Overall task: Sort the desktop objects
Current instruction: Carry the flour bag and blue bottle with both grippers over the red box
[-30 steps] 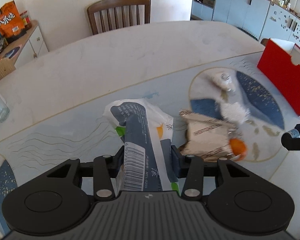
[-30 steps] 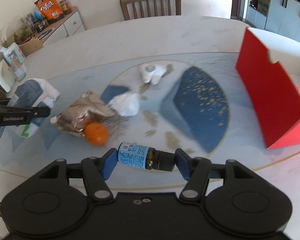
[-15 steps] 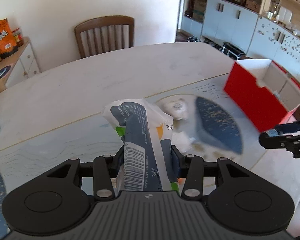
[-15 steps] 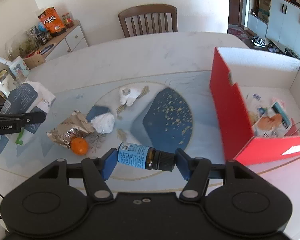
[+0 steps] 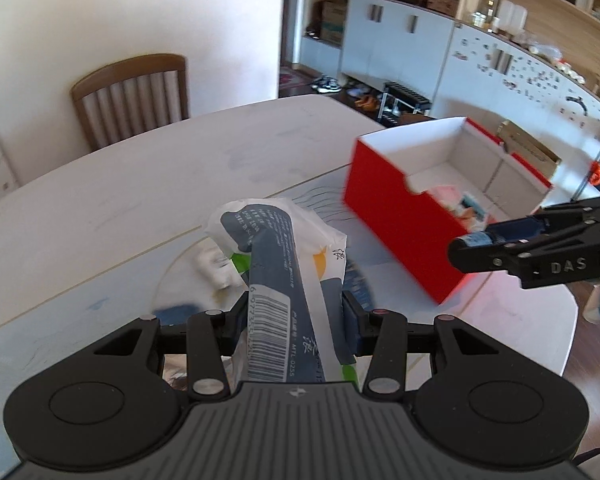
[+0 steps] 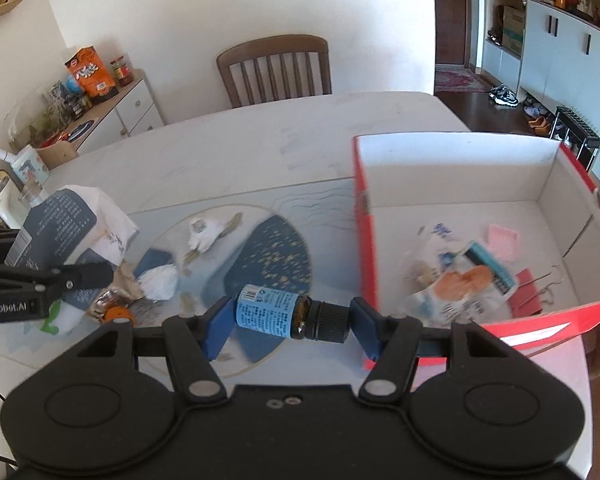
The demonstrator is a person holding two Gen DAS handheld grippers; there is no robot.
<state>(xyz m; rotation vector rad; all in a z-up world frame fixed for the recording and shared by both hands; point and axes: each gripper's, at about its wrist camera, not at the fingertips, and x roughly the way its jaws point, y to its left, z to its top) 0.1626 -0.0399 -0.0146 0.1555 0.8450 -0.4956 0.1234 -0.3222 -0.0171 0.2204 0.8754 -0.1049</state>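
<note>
Red box [image 6: 365, 240] nearer; left tongs [image 5: 294, 312] still clamp packet [image 5: 284, 264], right tongs [image 6: 290, 318] bottle [image 6: 276, 314].

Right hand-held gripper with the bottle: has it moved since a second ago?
Yes. The right hand-held gripper, shut on the small bottle, has moved toward the red box, whose open inside now shows; the orange has dropped to the left.

The right tool [image 5: 476, 245] carries white letters "DAS" on its black side. The left tool [image 6: 96, 276] reads "enRobot.AI", cut off at the frame edge. The packet [image 5: 284, 276] bears a barcode and "MTL 0255".
</note>
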